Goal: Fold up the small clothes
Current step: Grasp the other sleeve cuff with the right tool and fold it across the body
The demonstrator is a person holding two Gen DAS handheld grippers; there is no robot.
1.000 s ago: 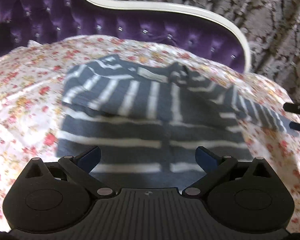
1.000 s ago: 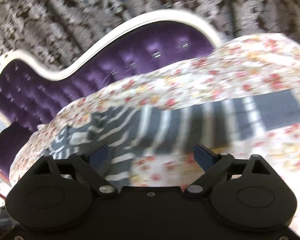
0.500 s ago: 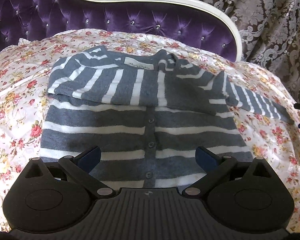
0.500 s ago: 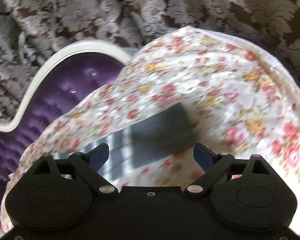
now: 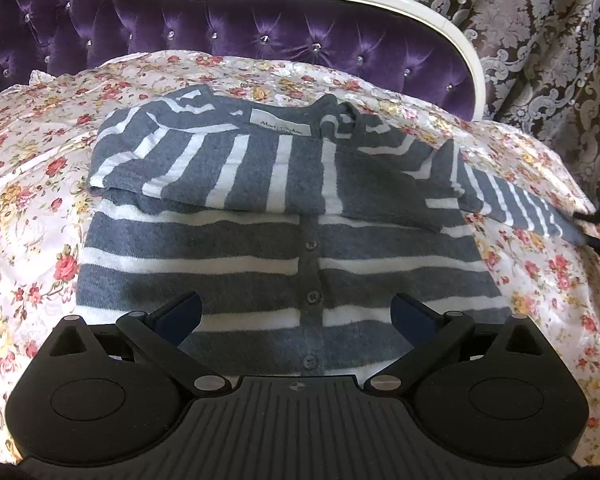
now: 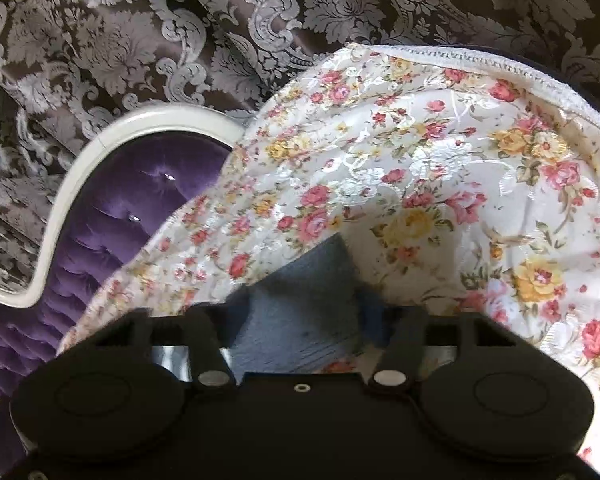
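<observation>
Here the grey-and-white striped knit cardigan (image 5: 288, 240) lay buttoned on the floral satin bedspread (image 5: 32, 208), its left sleeve already folded across the chest and its right sleeve (image 5: 512, 204) trailing out to the side. The right gripper (image 6: 304, 312) was closing, with the plain grey cuff (image 6: 308, 280) between its blue pads. A good pinch would probably take the cuff alone, not the bedspread, then carry it flat across. The left gripper (image 5: 296, 312) hovered above the hem, jaws wide apart, holding nothing.

The left gripper (image 5: 296, 310) points downward with its fingers spread wide, while the right gripper (image 6: 300, 312) is closing.
</observation>
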